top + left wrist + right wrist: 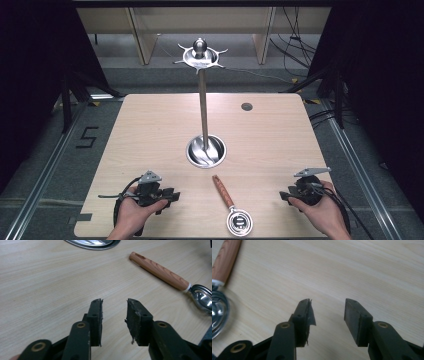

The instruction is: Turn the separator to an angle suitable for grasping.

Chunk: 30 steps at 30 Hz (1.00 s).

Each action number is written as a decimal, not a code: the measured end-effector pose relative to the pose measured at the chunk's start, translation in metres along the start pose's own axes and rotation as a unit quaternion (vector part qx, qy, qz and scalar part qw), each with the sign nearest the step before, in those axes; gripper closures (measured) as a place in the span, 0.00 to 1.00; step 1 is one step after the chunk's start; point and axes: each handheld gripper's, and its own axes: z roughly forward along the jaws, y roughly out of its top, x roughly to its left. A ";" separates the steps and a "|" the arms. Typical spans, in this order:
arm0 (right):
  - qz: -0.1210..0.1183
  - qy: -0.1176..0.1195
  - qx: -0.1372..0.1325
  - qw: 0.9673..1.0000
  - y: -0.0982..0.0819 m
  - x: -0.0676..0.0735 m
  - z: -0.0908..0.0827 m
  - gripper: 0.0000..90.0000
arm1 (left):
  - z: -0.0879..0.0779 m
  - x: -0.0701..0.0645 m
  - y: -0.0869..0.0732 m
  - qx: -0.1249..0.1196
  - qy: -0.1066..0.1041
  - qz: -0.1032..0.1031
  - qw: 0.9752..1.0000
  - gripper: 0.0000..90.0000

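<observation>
Two hands come in at the bottom of the high view, each holding a tool low over the near edge of the table point(150, 125). On the left, the left hand point(134, 212) grips the left tool point(172, 196), whose jaws point right, toward the middle of the table. In the left gripper view its jaws stand spread with bare wood between them, and the pads point(133, 320) look frayed at the edges. On the right, the right hand point(322, 212) grips the right tool point(284, 196), jaws pointing left. In the right gripper view those jaws are also spread over bare wood, nothing between them; a torn flap hangs from the left pad point(308, 312).

Between the two tools lies a scoop point(231, 206), well apart from both. Its wooden handle point(223, 190) points away from the person and slightly left; its shiny metal head point(239, 222) sits close to the near table edge. The left gripper view shows the handle up and to the right of the jaws.

Beyond the handle, at the table's centre, stands a metal rack point(203, 100): a round dish base point(206, 151), a thin upright pole, and a hooked disc with a knob on top point(200, 54). A small dark round spot point(246, 106) sits on the table farther back on the right.
</observation>
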 end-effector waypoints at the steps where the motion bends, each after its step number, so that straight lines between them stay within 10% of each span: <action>1: 0.004 -0.003 0.004 1.000 0.000 -0.001 -0.001 0.63 | 0.001 -0.001 0.001 -0.002 0.003 -0.001 1.000 0.79; 9: 0.027 0.001 -0.026 0.999 -0.001 -0.003 -0.001 0.61 | 0.014 -0.014 0.021 0.038 0.022 0.021 0.999 0.99; 19: 0.028 0.036 -0.012 0.999 0.001 -0.009 -0.006 0.60 | 0.073 -0.039 0.055 0.145 0.032 0.097 0.984 0.99; 30: 0.028 0.007 -0.001 1.000 0.002 -0.002 -0.008 0.58 | 0.105 -0.068 0.070 0.161 0.011 0.128 0.979 0.99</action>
